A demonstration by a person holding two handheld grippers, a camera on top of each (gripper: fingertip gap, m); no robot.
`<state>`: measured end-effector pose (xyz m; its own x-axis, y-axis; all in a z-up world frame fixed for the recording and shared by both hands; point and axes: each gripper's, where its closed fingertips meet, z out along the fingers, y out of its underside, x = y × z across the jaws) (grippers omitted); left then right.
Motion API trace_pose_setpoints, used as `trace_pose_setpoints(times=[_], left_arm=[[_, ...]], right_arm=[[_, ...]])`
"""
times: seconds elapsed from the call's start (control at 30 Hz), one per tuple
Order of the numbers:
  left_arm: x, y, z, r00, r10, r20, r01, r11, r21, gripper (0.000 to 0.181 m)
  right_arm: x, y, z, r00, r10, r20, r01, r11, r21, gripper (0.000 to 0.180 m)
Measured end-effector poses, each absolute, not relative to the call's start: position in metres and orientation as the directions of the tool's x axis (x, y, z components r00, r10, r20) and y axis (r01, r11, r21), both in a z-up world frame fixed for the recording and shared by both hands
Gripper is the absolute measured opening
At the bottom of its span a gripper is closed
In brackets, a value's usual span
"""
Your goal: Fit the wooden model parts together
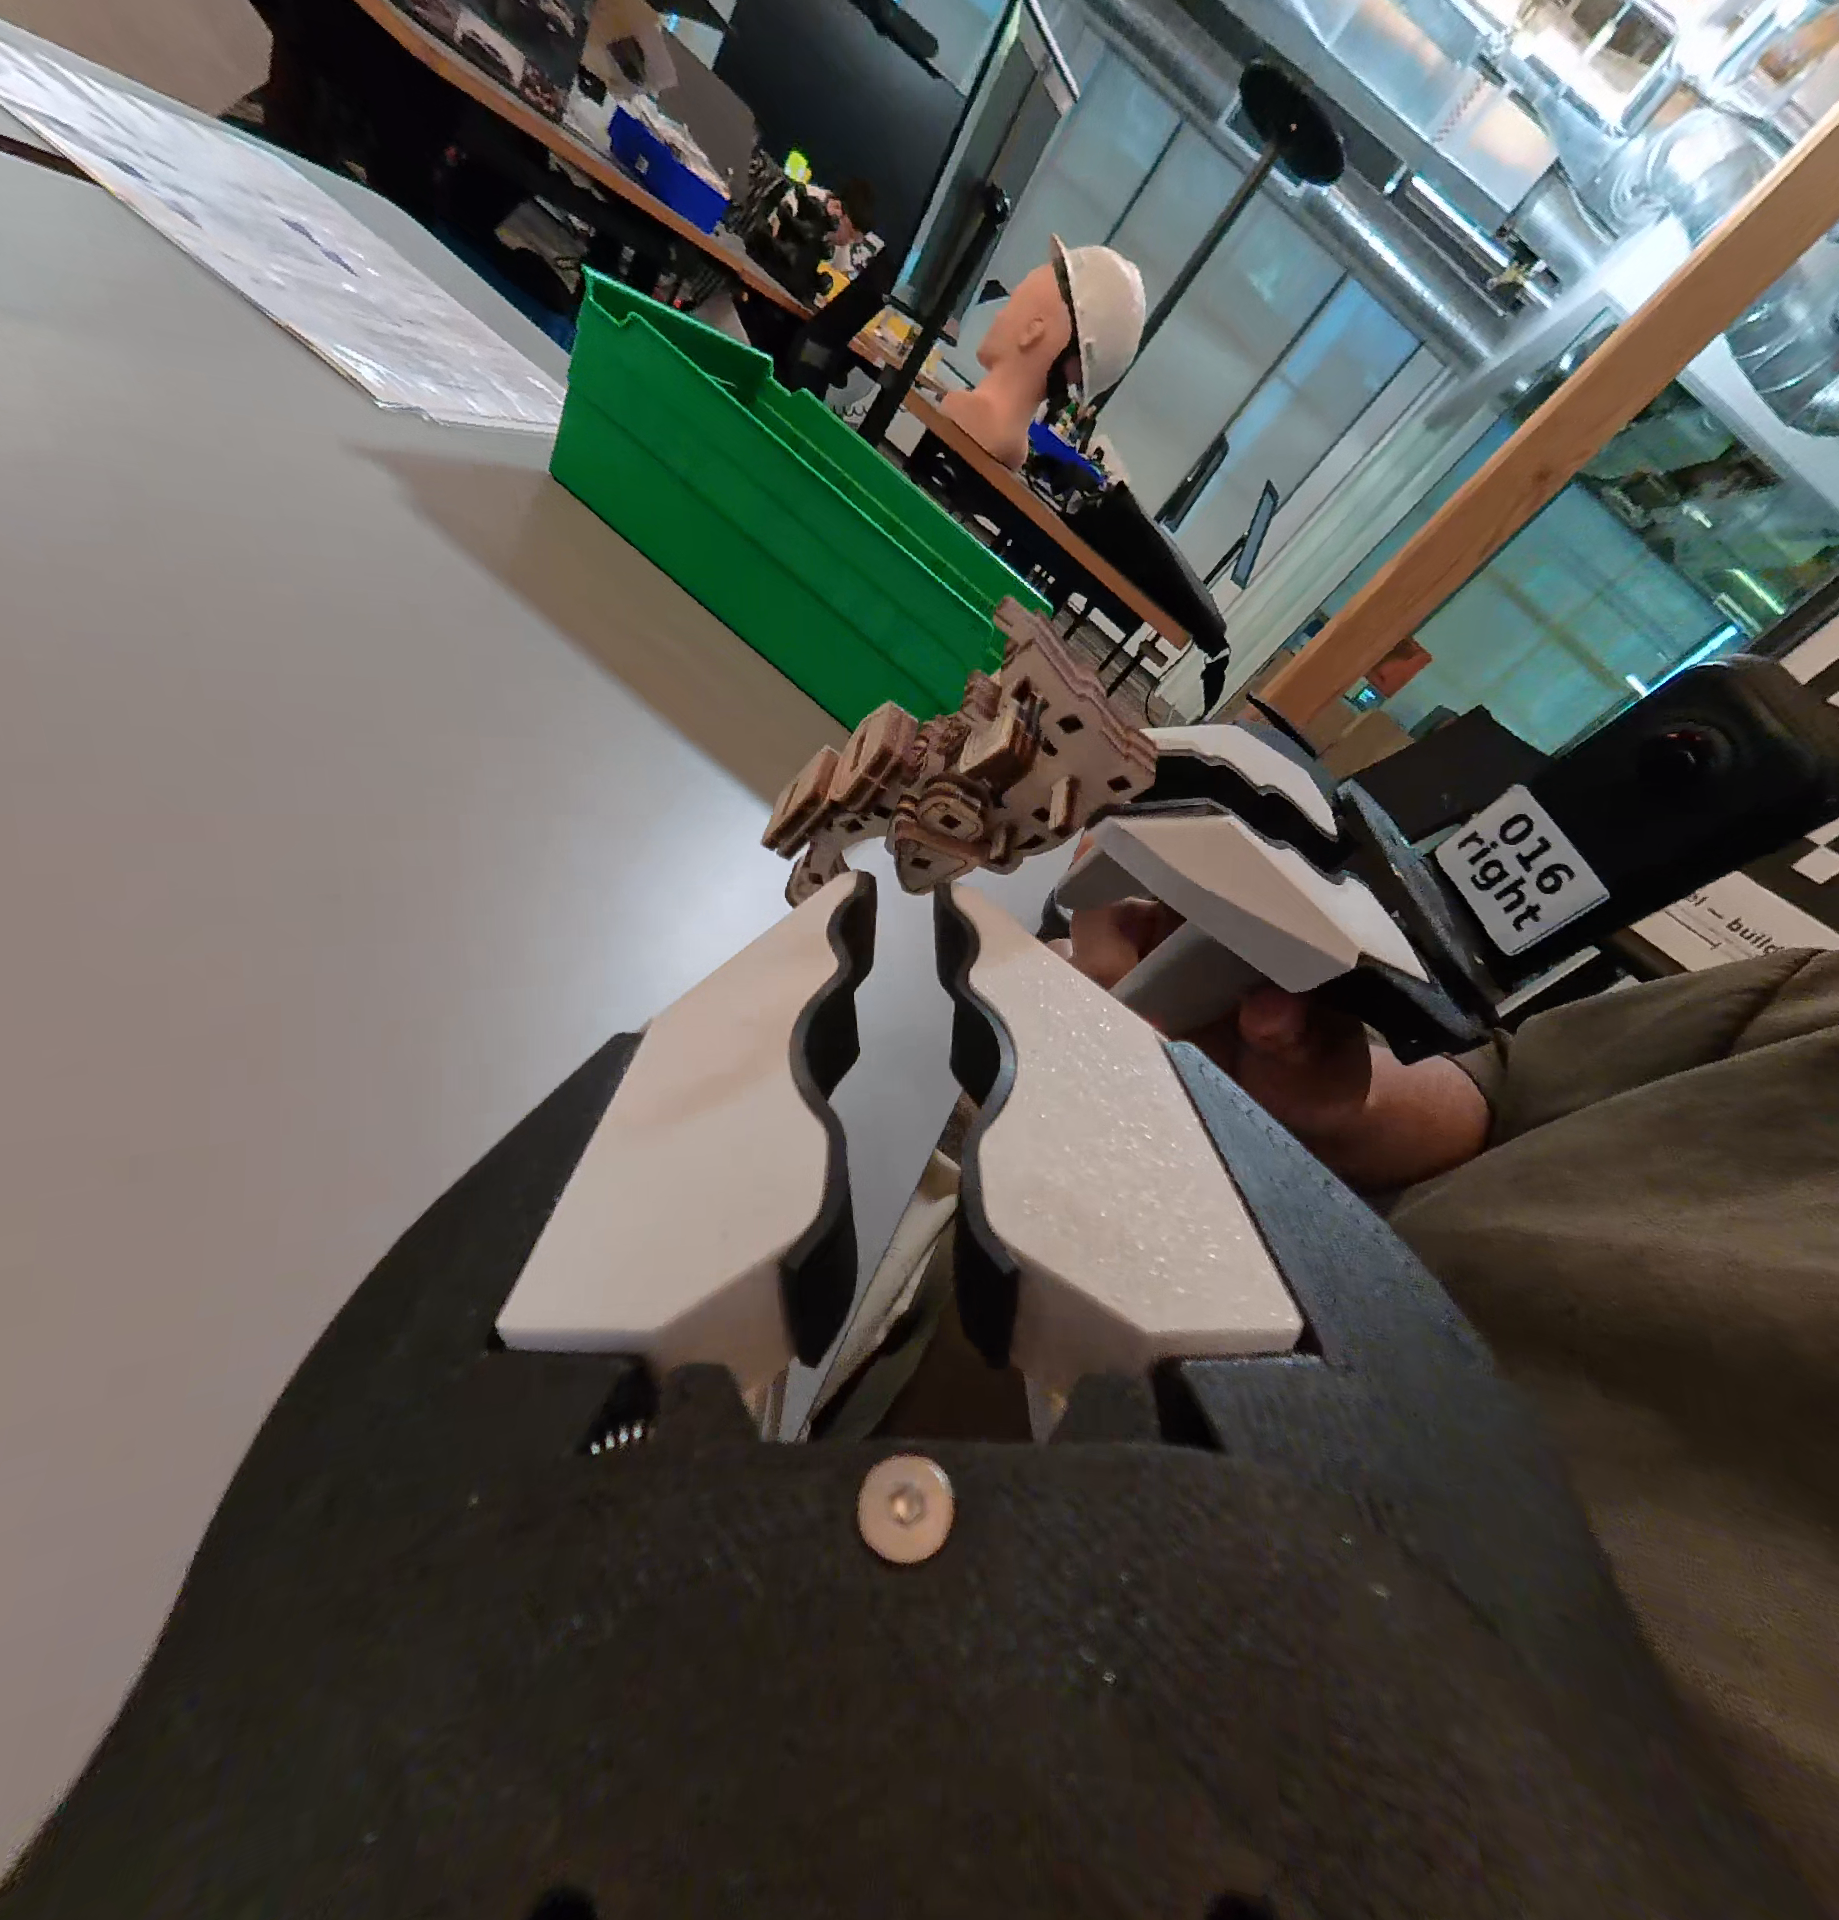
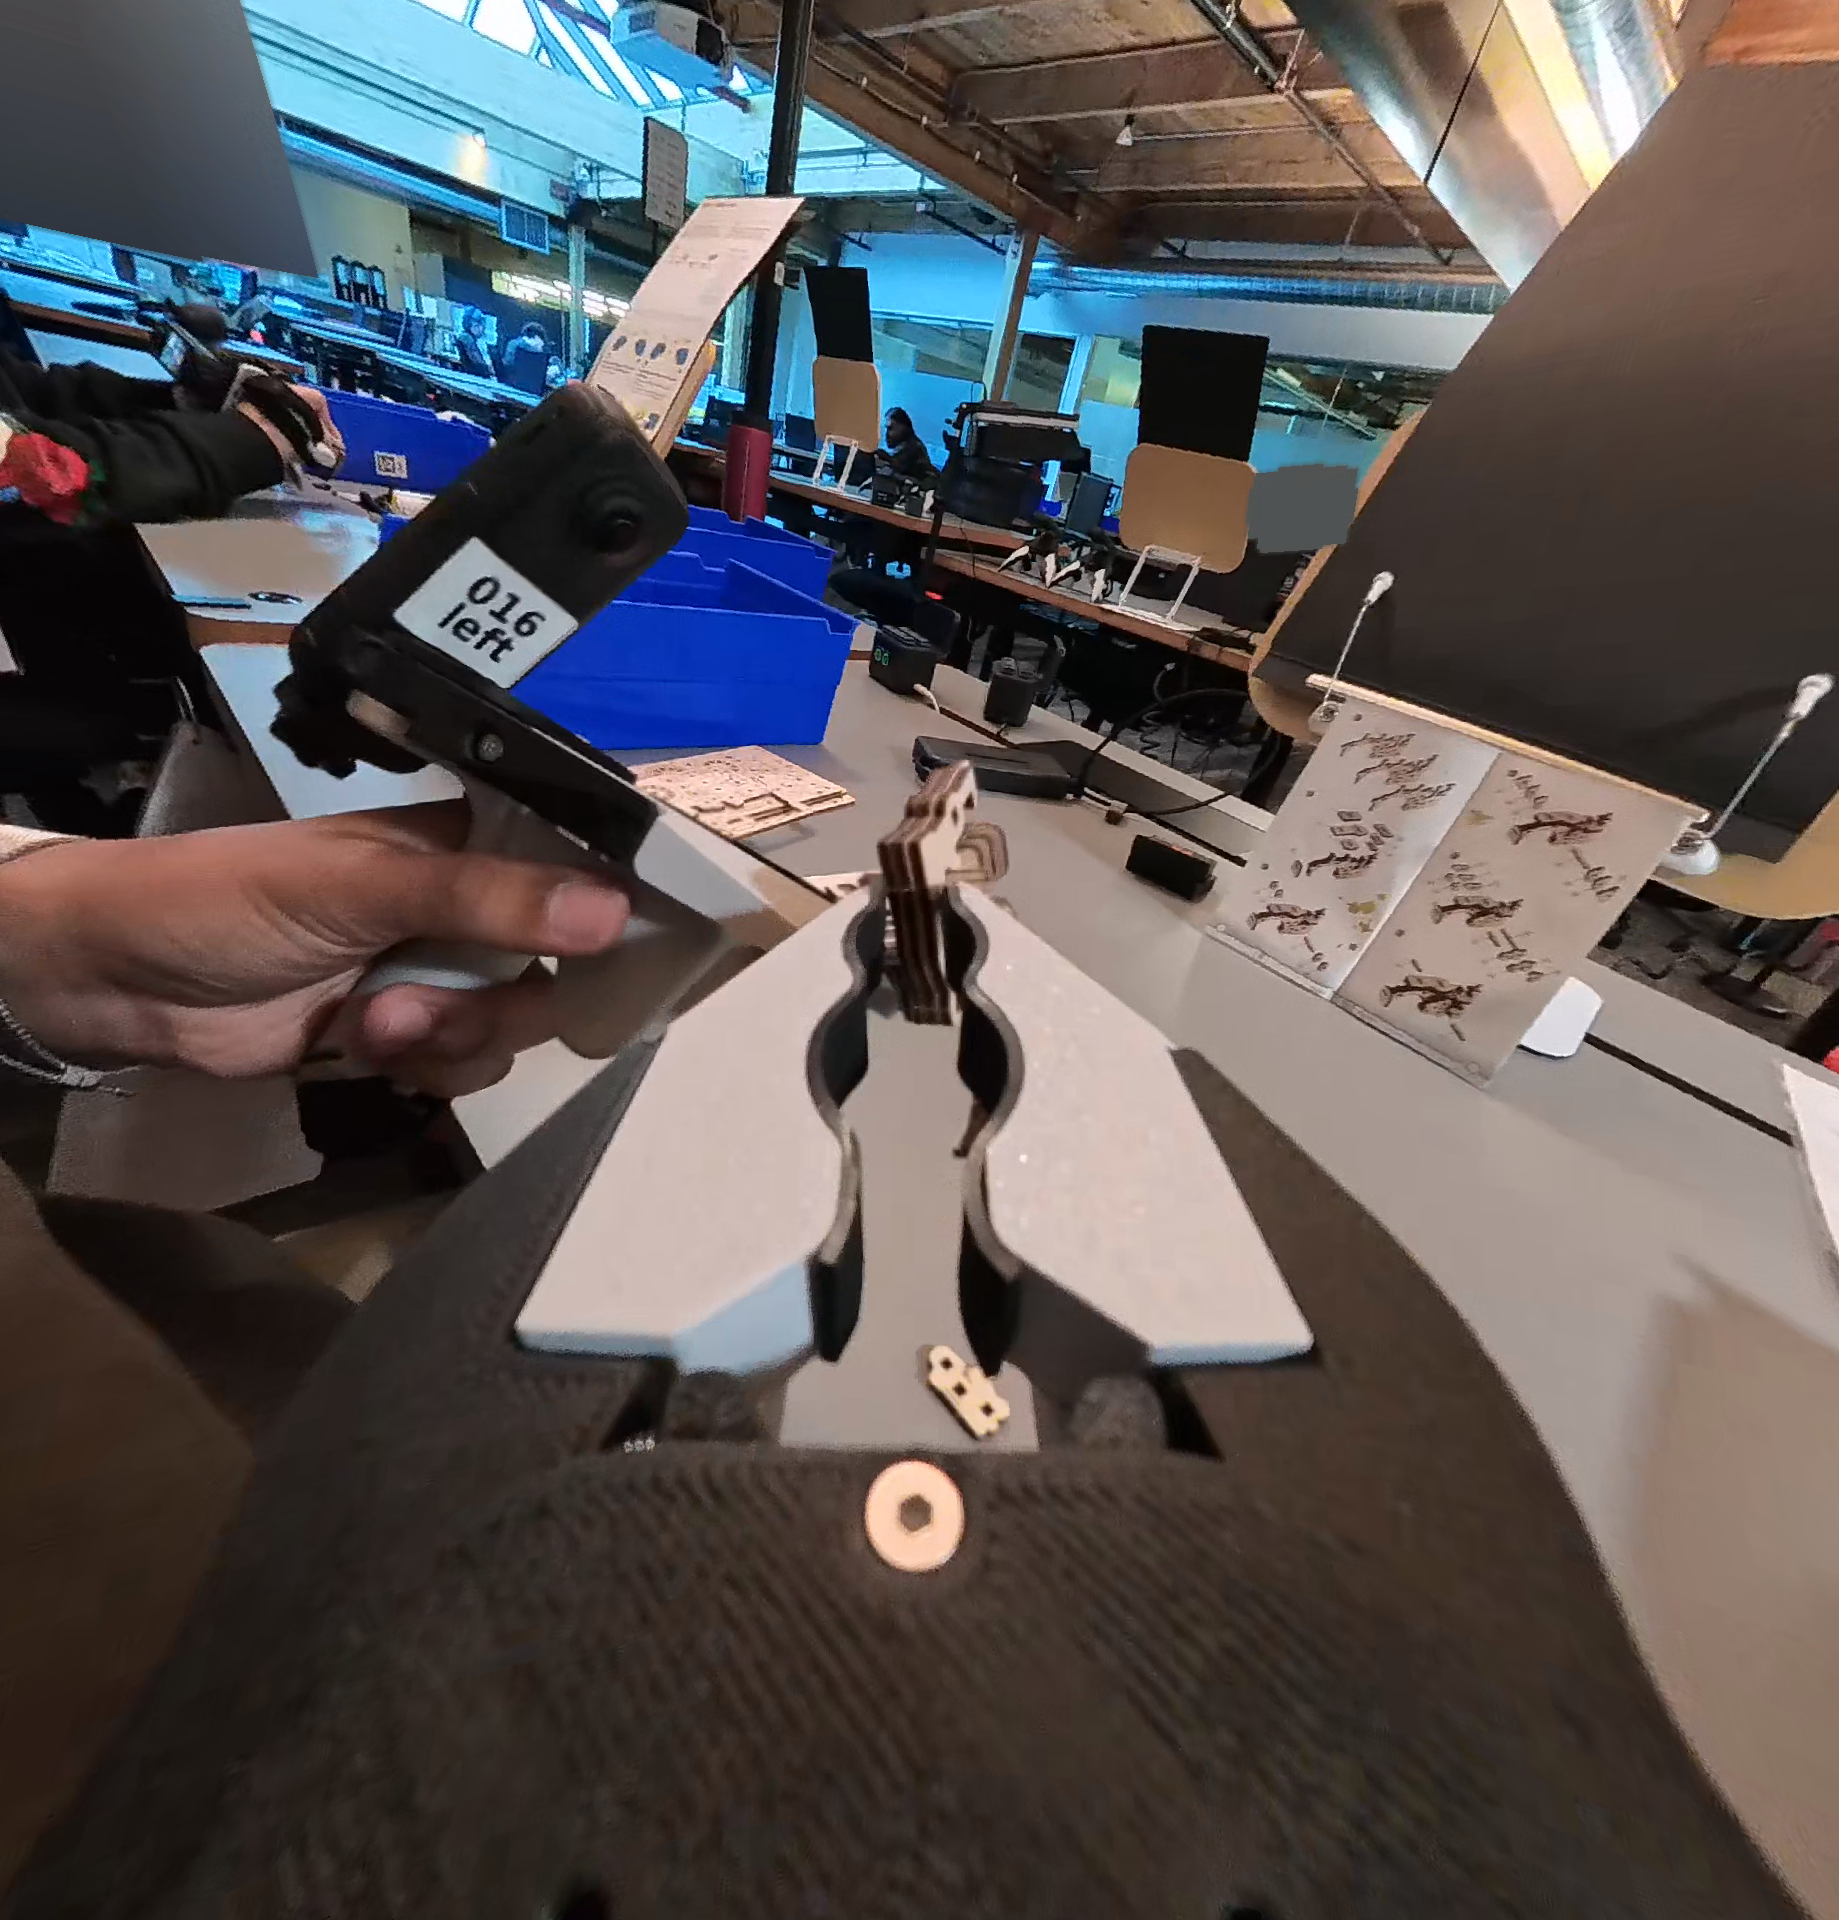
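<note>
Evidently, assembly was well advanced. The wooden model point(image 1: 956, 800), a many-layered body with several limbs already fitted, was held off the grey table point(image 1: 271, 831) by the right gripper point(image 2: 920, 935), whose fingers were closed onto its flat layered end. In the right wrist view the clamped stack of plies stood upright between the fingertips, with a hooked part projecting above them.

The left gripper point(image 1: 904, 894) sat just below the model with its fingers parted by a narrow gap. Nothing was seen between them; whether the tips touched a dangling limb could not be determined.

One small loose wooden piece point(image 2: 965, 1392) lay on the table beneath the right gripper. A part-punched wooden parts sheet point(image 2: 749, 790) lay farther off, beside a blue bin point(image 2: 686, 665). An illustrated instruction sheet point(image 2: 1434, 873) stood propped to the right. A green bin point(image 1: 749, 520) stood beyond the model.

Judgement: most joints appeared made; at least the loose piece, and possibly parts from the sheet, remained to be fitted.
</note>
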<state>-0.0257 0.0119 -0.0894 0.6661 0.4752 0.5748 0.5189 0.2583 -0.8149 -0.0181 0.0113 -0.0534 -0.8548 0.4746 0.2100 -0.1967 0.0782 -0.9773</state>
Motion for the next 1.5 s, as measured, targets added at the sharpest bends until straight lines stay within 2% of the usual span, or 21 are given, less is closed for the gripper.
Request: trace_pose_setpoints(times=[0.13,0.53,0.73,0.83,1.0,1.2,1.3,1.5], left_arm=[[-0.026,0.015,-0.097,0.667,0.466,0.581,0.538,0.239,-0.808,0.009],[-0.034,0.014,-0.109,0.675,0.422,0.605,0.558,0.243,-0.793,0.037],[-0.053,0.014,-0.100,0.676,0.521,0.522,0.457,0.260,-0.851,0.055],[-0.073,0.024,-0.094,0.676,0.585,0.448,0.402,0.217,-0.889,0.055],[-0.092,0.069,-0.097,0.744,0.527,0.411,0.453,0.054,-0.890,0.056],[-0.073,0.109,-0.115,0.767,0.433,0.474,0.513,0.031,-0.858,0.053],[-0.069,0.107,-0.117,0.770,0.452,0.450,0.493,0.026,-0.870,0.053],[-0.070,0.089,-0.121,0.776,0.487,0.401,0.457,0.004,-0.890,0.053]], right_arm=[[-0.026,0.014,-0.059,-0.856,0.492,0.157,-0.139,0.074,-0.988,0.008],[-0.069,0.045,-0.051,-0.836,0.539,-0.100,0.051,-0.104,-0.993,0.007],[-0.069,0.064,-0.035,-0.833,0.528,-0.162,0.076,-0.181,-0.981,0.007],[-0.074,0.079,-0.037,-0.840,0.499,-0.212,0.117,-0.215,-0.970,0.007],[-0.088,0.115,-0.050,-0.811,0.471,-0.347,0.230,-0.288,-0.930,0.007],[-0.071,0.142,-0.054,-0.790,0.480,-0.380,0.243,-0.324,-0.914,0.007],[-0.061,0.150,-0.050,-0.788,0.445,-0.426,0.267,-0.376,-0.887,0.007],[-0.055,0.145,-0.053,-0.787,0.476,-0.392,0.247,-0.338,-0.908,0.007]])
